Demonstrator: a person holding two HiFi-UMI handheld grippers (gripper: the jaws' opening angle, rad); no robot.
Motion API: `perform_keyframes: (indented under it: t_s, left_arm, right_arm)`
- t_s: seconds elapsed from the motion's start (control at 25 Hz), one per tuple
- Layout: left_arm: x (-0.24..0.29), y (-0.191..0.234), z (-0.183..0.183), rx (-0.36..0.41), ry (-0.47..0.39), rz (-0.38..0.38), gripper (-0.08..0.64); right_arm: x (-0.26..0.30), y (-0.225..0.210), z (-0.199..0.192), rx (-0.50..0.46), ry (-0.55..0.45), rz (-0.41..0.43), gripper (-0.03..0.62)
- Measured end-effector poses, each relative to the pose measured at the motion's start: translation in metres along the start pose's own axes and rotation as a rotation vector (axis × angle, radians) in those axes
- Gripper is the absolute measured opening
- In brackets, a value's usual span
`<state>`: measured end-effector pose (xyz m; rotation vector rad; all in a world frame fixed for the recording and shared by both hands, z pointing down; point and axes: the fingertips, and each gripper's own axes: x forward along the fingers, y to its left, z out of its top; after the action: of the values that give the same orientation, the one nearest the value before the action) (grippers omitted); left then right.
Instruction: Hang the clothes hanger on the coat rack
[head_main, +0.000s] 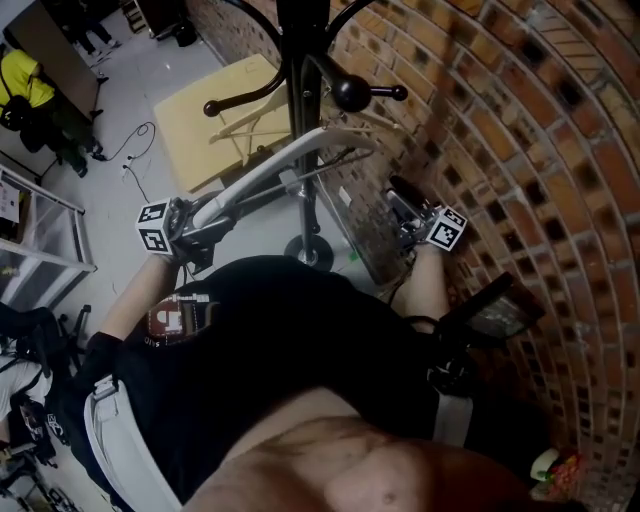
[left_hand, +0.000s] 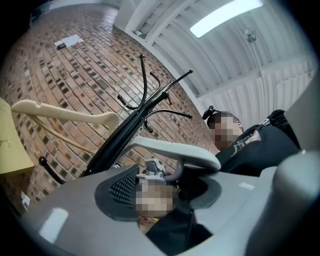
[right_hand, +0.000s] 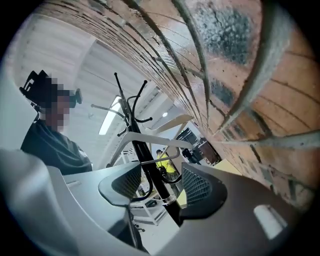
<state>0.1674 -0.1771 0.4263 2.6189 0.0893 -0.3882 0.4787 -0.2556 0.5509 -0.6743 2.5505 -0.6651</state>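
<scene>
Against the coat rack (head_main: 297, 80), a white hanger (head_main: 270, 165) sits crosswise; left gripper (head_main: 205, 225) at eight o'clock, right gripper (head_main: 405, 205) at four, fingers apart.

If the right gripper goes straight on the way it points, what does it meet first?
Probably the coat rack's black pole, in line between the open jaws of the right gripper; the white hanger is higher. Depth is unclear.

A red brick wall (head_main: 520, 150) fills the 3 o'clock side, a pale yellow surface (head_main: 185, 140) sits at 11 o'clock, and a person in a yellow top (head_main: 22, 80) stands at 10 o'clock near a black cable (head_main: 140, 135) on the grey floor (head_main: 130, 70).
</scene>
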Motion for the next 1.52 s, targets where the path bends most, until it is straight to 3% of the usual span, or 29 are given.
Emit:
perform_keyframes:
  t_s: [0.2, 0.64, 0.96, 1.08, 1.24, 1.36, 1.52]
  left_arm:
    - [-0.009, -0.004, -0.010, -0.001, 0.065, -0.069, 0.210]
    - [-0.057, 0.000, -0.007, -0.138, 0.140, -0.380, 0.201]
    - [-0.112, 0.058, 0.049, -0.105, 0.194, -0.473, 0.190]
    - [-0.132, 0.064, 0.073, -0.064, 0.240, -0.526, 0.172]
    - [-0.149, 0.069, 0.097, -0.064, 0.267, -0.618, 0.150]
    - [-0.148, 0.076, 0.100, -0.061, 0.267, -0.648, 0.135]
    - [-0.135, 0.078, 0.078, -0.091, 0.288, -0.678, 0.114]
  right_arm:
    - [-0.008, 0.011, -0.002, -0.012, 0.001, -0.050, 0.261]
    - [0.018, 0.055, -0.020, -0.057, -0.013, -0.170, 0.250]
    - [0.054, 0.099, -0.048, -0.113, -0.163, -0.444, 0.228]
    - [0.079, 0.118, -0.066, -0.137, -0.201, -0.542, 0.218]
    - [0.090, 0.142, -0.099, -0.130, -0.270, -0.712, 0.188]
    - [0.090, 0.150, -0.131, -0.088, -0.288, -0.841, 0.178]
    - [0.092, 0.175, -0.177, -0.038, -0.303, -0.989, 0.148]
